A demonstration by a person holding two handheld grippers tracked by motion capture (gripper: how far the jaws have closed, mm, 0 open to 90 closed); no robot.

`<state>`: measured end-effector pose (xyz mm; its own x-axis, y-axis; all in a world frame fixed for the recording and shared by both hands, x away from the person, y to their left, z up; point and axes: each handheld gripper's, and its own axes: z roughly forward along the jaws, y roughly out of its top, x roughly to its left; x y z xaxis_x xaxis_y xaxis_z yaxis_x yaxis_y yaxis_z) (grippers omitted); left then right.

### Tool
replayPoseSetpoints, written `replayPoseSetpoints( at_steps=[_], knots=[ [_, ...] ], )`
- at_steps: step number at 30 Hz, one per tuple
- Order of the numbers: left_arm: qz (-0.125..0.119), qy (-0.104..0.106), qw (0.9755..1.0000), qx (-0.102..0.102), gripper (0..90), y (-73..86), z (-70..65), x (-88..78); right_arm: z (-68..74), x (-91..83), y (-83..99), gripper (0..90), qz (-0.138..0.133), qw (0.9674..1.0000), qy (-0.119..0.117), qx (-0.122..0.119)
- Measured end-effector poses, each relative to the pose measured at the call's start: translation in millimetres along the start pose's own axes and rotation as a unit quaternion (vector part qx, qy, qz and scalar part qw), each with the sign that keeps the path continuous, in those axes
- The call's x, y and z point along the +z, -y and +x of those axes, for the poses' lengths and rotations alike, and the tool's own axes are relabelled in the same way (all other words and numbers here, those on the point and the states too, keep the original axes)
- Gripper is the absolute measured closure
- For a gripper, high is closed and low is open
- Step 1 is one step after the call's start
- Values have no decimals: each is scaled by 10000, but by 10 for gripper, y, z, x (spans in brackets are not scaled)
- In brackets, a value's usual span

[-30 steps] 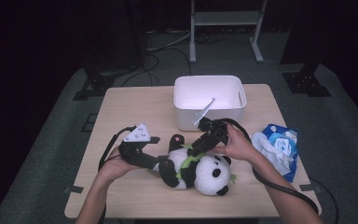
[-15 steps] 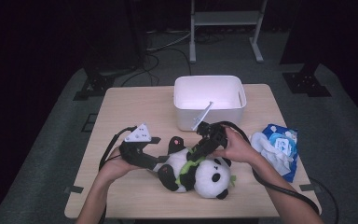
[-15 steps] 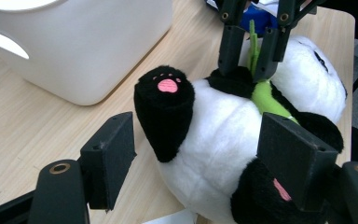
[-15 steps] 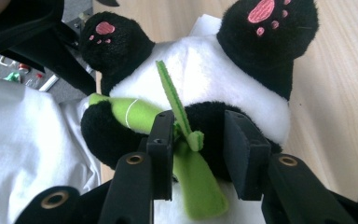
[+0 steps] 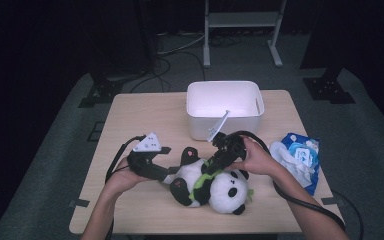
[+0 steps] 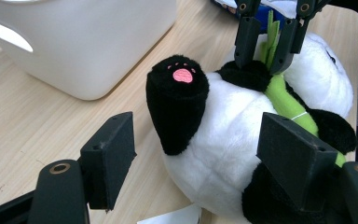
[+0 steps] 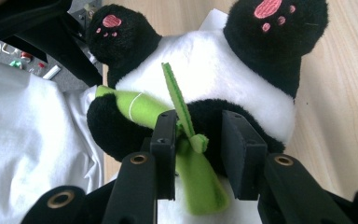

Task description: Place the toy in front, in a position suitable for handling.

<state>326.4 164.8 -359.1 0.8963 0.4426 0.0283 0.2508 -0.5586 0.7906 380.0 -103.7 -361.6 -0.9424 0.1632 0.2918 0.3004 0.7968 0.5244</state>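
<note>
A black and white panda plush (image 5: 215, 182) lies on its back on the wooden table (image 5: 140, 115), hugging a green felt bamboo sprig (image 7: 144, 105). My left gripper (image 5: 172, 175) is open at its rump. In the left gripper view the panda (image 6: 223, 140) sits between the wide jaws, and bare table shows beside the left pad (image 6: 109, 158). My right gripper (image 5: 211, 169) points down onto its chest. Its jaws have just been closing, and the pads (image 7: 168, 149) now squeeze the bamboo leaf and the black arm behind it. The same jaws appear in the left gripper view, where the right gripper (image 6: 265, 42) straddles the leaves.
A white plastic bin (image 5: 225, 122) stands just behind the panda at the table's middle back. At the right edge lies a blue pack of wipes (image 5: 300, 157). Both cables trail off the near side. My white shirt (image 7: 28, 154) hangs close behind the plush.
</note>
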Motion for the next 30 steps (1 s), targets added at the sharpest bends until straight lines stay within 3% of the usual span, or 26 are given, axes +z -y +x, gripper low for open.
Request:
replayPoseSetpoints(
  at_steps=[7,13,23,30],
  knots=[
    [30,-28,10000,-13,264,17,16,0,10,-46,30,617,-203,9996,181,19],
    [32,-42,10000,-49,264,36,39,6,27,-122,70,594,-302,9993,201,71],
    [23,-66,9999,-133,252,80,103,-6,12,-425,135,565,-554,9973,434,186],
    [35,-152,9996,-234,211,142,204,-18,-118,-634,169,549,-621,9952,667,343]
  ],
)
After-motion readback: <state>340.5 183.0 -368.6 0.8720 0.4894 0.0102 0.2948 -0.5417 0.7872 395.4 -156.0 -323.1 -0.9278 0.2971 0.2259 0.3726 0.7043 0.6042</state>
